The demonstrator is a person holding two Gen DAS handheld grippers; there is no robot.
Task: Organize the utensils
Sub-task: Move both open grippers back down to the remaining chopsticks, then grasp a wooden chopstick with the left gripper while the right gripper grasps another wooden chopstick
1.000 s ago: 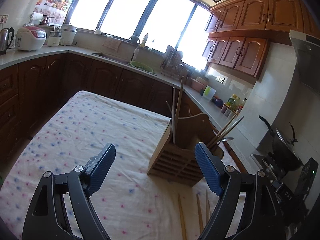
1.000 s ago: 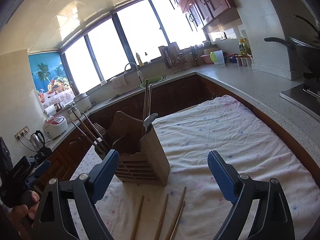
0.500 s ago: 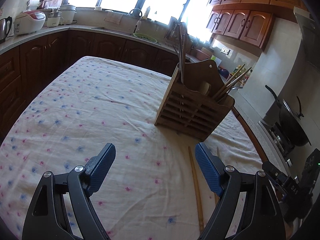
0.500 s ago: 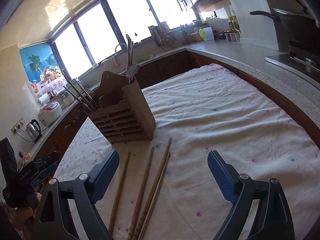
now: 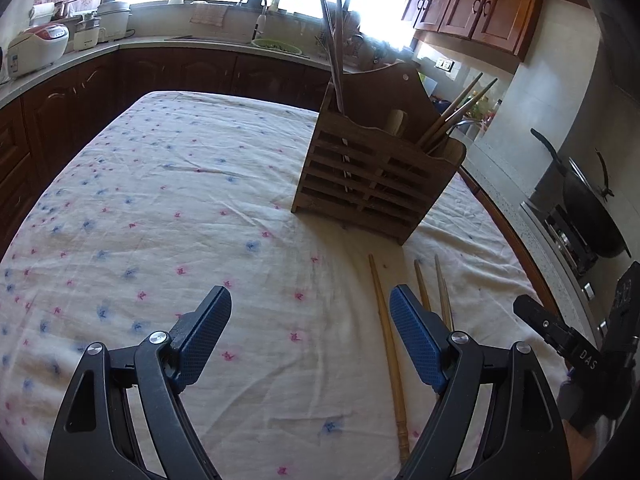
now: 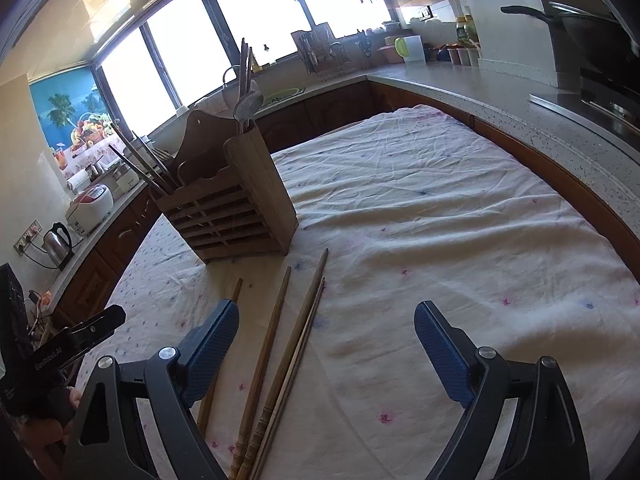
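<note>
Both grippers, left gripper [image 5: 310,336] and right gripper [image 6: 326,346], I hold spread, empty, above loose chopsticks [image 6: 276,332] destined for the holder [image 6: 228,208].

Floral tablecloth [image 5: 168,208] covers table, creased. Dark wood cabinets [image 5: 72,108] under pale countertop [image 6: 500,100]. Rice cooker [image 5: 34,46] and kettle [image 6: 58,242] on counter. Sink faucet [image 5: 253,0] below bright windows [image 6: 256,12]. Black wok [image 5: 588,208] on stove. Green item [image 6: 402,46] by far wall, possibly cup.
</note>
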